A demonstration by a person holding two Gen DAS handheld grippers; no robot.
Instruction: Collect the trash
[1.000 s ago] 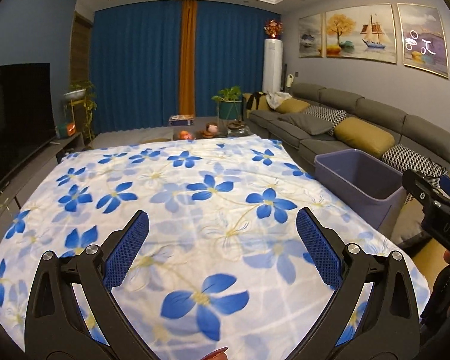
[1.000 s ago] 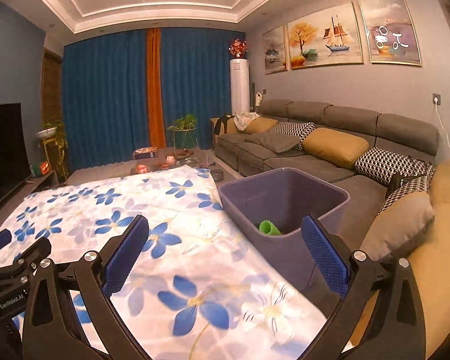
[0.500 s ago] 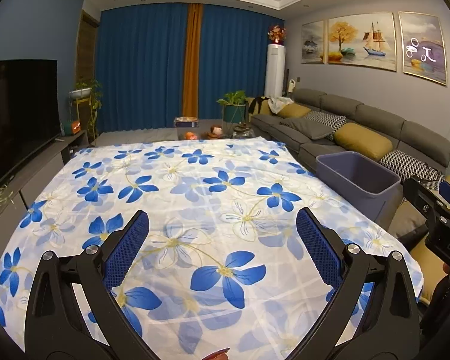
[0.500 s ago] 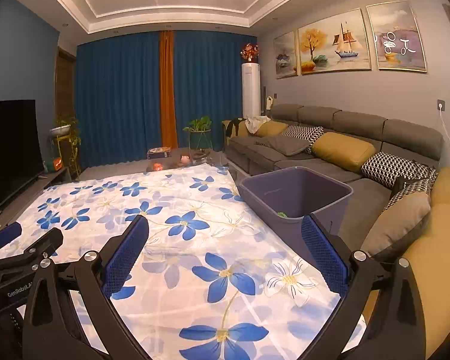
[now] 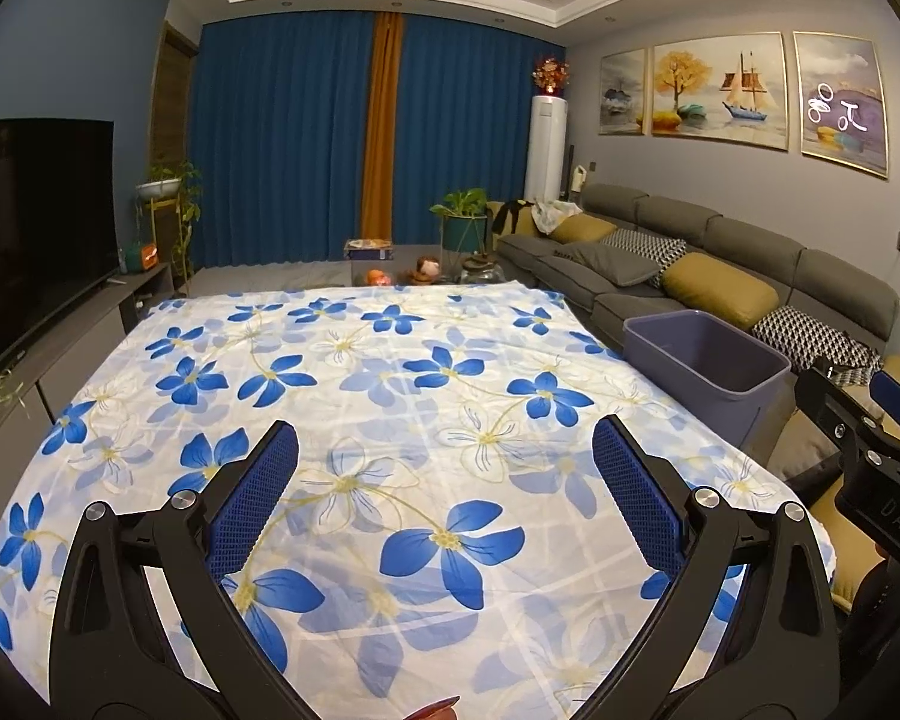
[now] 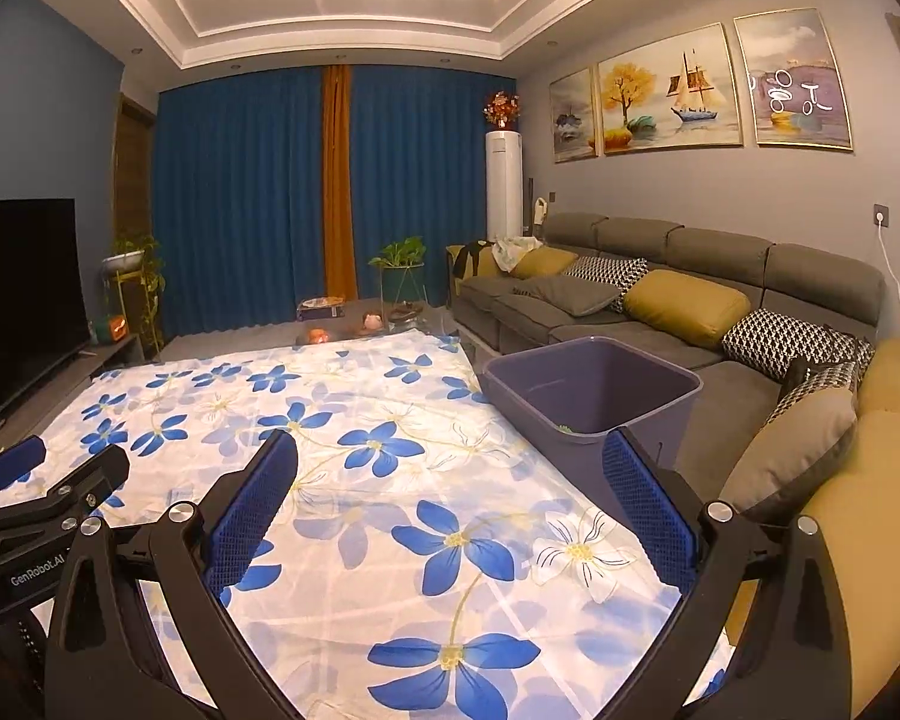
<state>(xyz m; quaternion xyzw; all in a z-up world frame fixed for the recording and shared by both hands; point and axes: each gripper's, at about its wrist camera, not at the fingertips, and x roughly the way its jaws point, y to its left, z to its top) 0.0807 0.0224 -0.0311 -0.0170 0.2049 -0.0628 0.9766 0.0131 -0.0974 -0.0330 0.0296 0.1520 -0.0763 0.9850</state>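
A grey-purple plastic bin (image 6: 594,396) stands beside the right edge of a table covered with a white cloth with blue flowers (image 6: 354,480). A bit of green trash (image 6: 565,428) shows at the bin's bottom. The bin also shows in the left wrist view (image 5: 705,360). My left gripper (image 5: 444,474) is open and empty above the near part of the cloth (image 5: 354,396). My right gripper (image 6: 450,492) is open and empty, above the cloth's right side, short of the bin. No trash shows on the cloth.
A grey sofa (image 6: 660,300) with yellow and patterned cushions runs along the right wall behind the bin. A TV (image 5: 36,222) on a low cabinet is at the left. A coffee table with small items (image 5: 414,273) and plants stand beyond the table.
Both grippers have drawn back and risen from the table and the bin; more of the cloth is in view. Both stay open and empty.
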